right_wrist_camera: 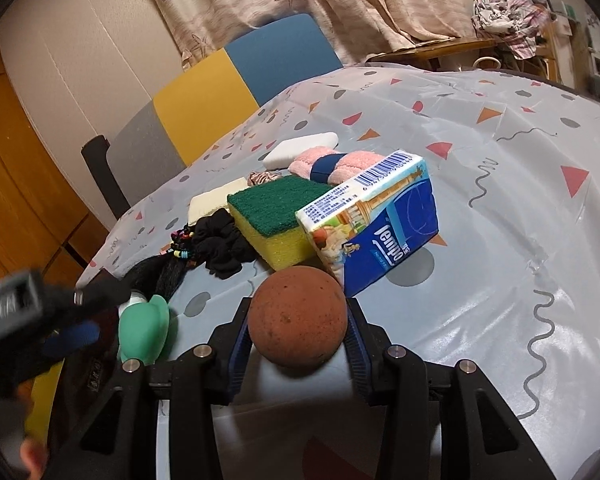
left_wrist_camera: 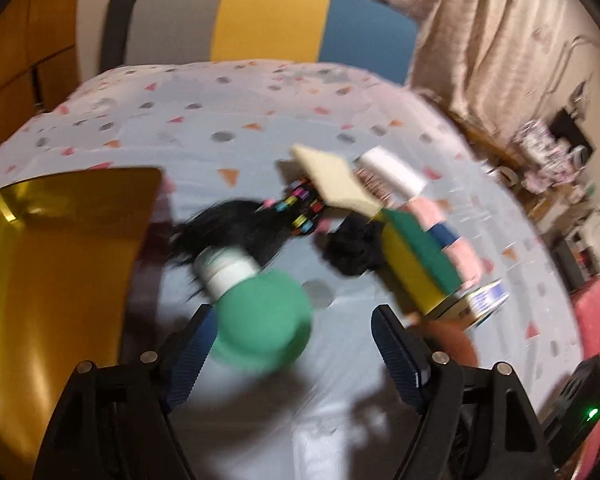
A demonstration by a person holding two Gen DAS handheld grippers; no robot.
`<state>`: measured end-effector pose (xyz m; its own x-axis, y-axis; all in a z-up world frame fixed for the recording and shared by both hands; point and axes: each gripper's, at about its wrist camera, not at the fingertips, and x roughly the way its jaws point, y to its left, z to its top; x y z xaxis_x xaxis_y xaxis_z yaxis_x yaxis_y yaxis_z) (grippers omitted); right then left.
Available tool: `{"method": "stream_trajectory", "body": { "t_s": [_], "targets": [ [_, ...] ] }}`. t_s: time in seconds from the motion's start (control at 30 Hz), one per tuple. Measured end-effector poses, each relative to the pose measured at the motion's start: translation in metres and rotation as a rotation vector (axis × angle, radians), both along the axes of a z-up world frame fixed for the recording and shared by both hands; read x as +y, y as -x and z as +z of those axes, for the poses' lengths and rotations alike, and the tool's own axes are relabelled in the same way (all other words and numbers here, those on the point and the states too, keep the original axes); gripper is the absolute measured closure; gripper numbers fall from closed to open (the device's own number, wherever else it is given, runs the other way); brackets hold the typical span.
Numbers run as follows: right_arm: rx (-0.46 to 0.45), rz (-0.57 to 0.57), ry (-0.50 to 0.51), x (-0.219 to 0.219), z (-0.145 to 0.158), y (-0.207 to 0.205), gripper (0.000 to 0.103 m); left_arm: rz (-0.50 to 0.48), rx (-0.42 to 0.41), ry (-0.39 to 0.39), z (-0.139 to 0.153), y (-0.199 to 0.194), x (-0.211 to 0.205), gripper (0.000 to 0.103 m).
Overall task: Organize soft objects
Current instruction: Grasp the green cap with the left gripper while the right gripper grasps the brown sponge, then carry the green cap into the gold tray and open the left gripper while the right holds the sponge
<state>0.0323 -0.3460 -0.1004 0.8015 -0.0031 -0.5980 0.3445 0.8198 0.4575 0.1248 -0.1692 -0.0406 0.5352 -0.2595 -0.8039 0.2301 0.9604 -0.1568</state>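
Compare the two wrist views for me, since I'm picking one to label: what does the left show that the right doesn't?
Only the left wrist view shows the gold tray and the left gripper, wide open. Only the right shows the right gripper shut on the brown ball, and the Tempo tissue pack's face. Both show the green-topped sponge, black scrunchie and green bottle.

Sponge between scrunchie and tissue pack

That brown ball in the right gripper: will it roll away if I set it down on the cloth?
Probably. The brown ball is round, so it may roll on the smooth tablecloth. Its pitted surface suggests light foam. The right gripper pads flank it.
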Motion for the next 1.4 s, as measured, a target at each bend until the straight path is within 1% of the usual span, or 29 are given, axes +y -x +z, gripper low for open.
{"method": "stream_trajectory", "body": {
  "t_s": [0.03, 0.07, 0.1, 0.13, 0.23, 0.33, 0.37, 0.4, 0.47, 0.5, 0.53, 0.57, 0.67, 0.77, 0.87, 0.97, 1.0, 1.1, 1.2, 1.23, 1.4],
  "targets": [
    [-0.003, 0.000, -0.006, -0.001, -0.001, 0.000, 0.058, 0.030, 0.024, -0.052, -0.003, 0.001, -0.002, 0.022],
    [-0.005, 0.000, -0.009, -0.001, -0.001, 0.000, 0.058, 0.060, 0.076, -0.090, -0.009, -0.002, -0.005, 0.022],
    [-0.007, 0.000, -0.013, -0.001, -0.001, 0.000, 0.057, 0.073, 0.121, -0.090, -0.014, -0.008, -0.008, 0.022],
    [-0.009, 0.002, -0.018, -0.002, -0.001, 0.000, 0.057, 0.087, 0.149, -0.092, -0.017, -0.012, -0.011, 0.022],
    [-0.019, 0.003, -0.037, -0.004, -0.003, 0.002, 0.057, 0.163, 0.130, -0.173, -0.018, -0.024, -0.018, 0.022],
    [-0.022, 0.004, -0.041, -0.005, -0.003, 0.001, 0.057, 0.204, 0.164, -0.242, -0.027, -0.041, -0.026, 0.021],
    [-0.023, 0.004, -0.042, -0.005, -0.003, 0.001, 0.057, 0.213, 0.160, -0.265, -0.030, -0.044, -0.029, 0.020],
    [-0.025, 0.005, -0.044, -0.005, -0.003, 0.001, 0.057, 0.215, 0.150, -0.273, -0.031, -0.048, -0.033, 0.020],
    [-0.027, 0.005, -0.048, -0.005, -0.003, 0.002, 0.057, 0.172, 0.142, -0.252, -0.033, -0.053, -0.039, 0.022],
    [-0.028, 0.005, -0.049, -0.005, -0.003, 0.002, 0.057, 0.163, 0.143, -0.266, -0.035, -0.054, -0.041, 0.028],
    [-0.029, 0.006, -0.051, -0.006, -0.003, 0.001, 0.057, 0.153, 0.144, -0.272, -0.037, -0.055, -0.043, 0.031],
    [-0.029, 0.006, -0.052, -0.006, -0.003, 0.002, 0.057, 0.144, 0.139, -0.270, -0.039, -0.051, -0.042, 0.035],
    [-0.032, 0.007, -0.057, -0.007, -0.003, 0.001, 0.057, 0.116, 0.122, -0.241, -0.039, -0.042, -0.039, 0.043],
    [-0.035, 0.007, -0.061, -0.007, -0.003, 0.002, 0.057, 0.102, 0.136, -0.171, -0.034, -0.034, -0.037, 0.045],
    [-0.038, 0.008, -0.065, -0.007, -0.003, 0.003, 0.057, 0.073, 0.124, -0.128, -0.021, -0.019, -0.034, 0.046],
    [-0.040, 0.008, -0.068, -0.008, -0.003, 0.003, 0.057, 0.033, 0.087, -0.081, 0.000, -0.007, -0.032, 0.046],
    [-0.040, 0.008, -0.068, -0.008, -0.003, 0.003, 0.057, 0.012, 0.062, -0.066, 0.011, -0.003, -0.031, 0.046],
    [-0.041, 0.008, -0.067, -0.008, -0.003, 0.002, 0.057, -0.027, 0.001, -0.079, 0.033, 0.004, -0.027, 0.046],
    [-0.042, 0.009, -0.067, -0.008, -0.004, 0.002, 0.057, -0.018, -0.025, -0.085, 0.047, 0.007, -0.011, 0.045],
    [-0.041, 0.008, -0.066, -0.008, -0.003, 0.002, 0.057, -0.002, -0.023, -0.082, 0.050, 0.006, -0.001, 0.045],
    [-0.034, 0.008, -0.062, -0.006, -0.002, 0.002, 0.057, 0.076, 0.014, -0.092, 0.046, -0.015, 0.055, 0.045]
  ]
}}
